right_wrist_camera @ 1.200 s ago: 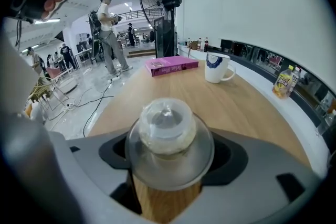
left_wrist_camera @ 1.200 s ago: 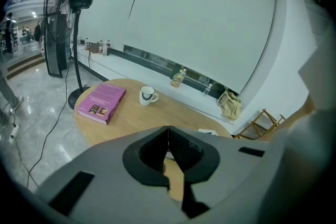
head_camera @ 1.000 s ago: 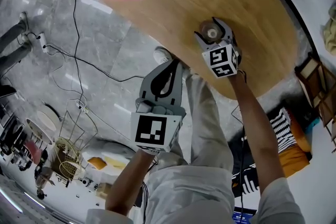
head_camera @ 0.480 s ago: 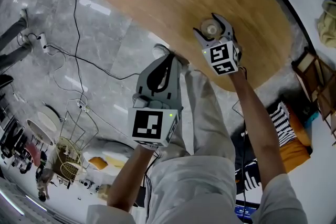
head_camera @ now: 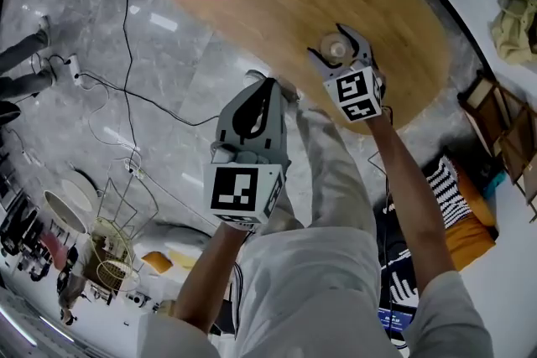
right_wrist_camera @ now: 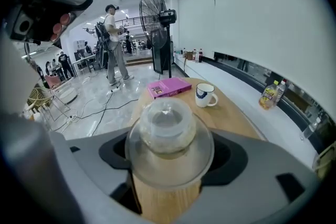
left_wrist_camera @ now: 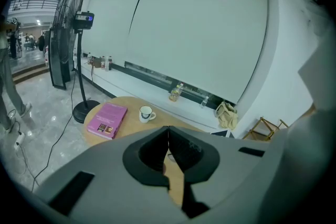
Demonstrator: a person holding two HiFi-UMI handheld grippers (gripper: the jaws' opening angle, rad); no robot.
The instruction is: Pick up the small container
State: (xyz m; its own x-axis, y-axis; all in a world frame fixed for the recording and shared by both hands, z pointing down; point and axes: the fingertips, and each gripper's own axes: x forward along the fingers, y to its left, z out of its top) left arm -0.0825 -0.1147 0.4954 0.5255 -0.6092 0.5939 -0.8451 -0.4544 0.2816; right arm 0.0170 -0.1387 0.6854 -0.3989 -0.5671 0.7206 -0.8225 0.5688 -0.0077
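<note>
right tool [head_camera: 336, 48] clamps wide on the small container [right_wrist_camera: 168, 131]. smooth clear sides, near the tabletop [head_camera: 403, 21] edge, so a slip could drop it.

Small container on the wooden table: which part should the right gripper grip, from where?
Probably the wide round body of the small container, not its narrow domed top. Come in level from the near table edge, as the right gripper does, jaws on both flanks.

Head view steeply overhead, gripper views low, forward — table [head_camera: 277, 4] shared
</note>
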